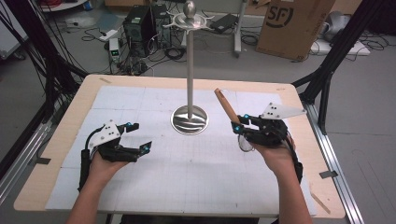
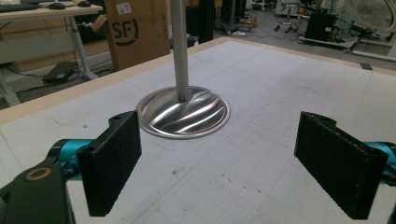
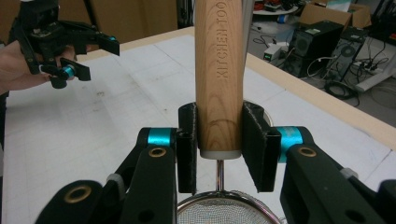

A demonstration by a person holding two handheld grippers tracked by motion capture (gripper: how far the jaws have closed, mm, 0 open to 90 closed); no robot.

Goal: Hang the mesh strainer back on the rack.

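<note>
My right gripper [image 1: 237, 122] [image 3: 219, 147] is shut on the wooden handle [image 1: 226, 105] [image 3: 218, 70] of a small kitchen strainer. It grips near the handle's lower end and holds it above the table's right half. The handle slants up and away. The wire mesh bowl [image 1: 244, 142] [image 3: 219, 212] hangs below the jaws, toward the hand. My left gripper [image 1: 141, 136] [image 2: 233, 168] [image 3: 95, 58] is open with nothing between its jaws, low over the table's left half, and points toward the metal stand. The stand's round base [image 1: 189, 120] [image 2: 183, 112] sits at the table's middle.
The stand's pole [image 1: 190, 70] rises to a ring of hooks [image 1: 189, 19] under a ball knob. A white gridded mat [image 1: 196, 172] covers the wooden table. Past the far edge on the floor are a cardboard box [image 1: 294, 23], computers and cables.
</note>
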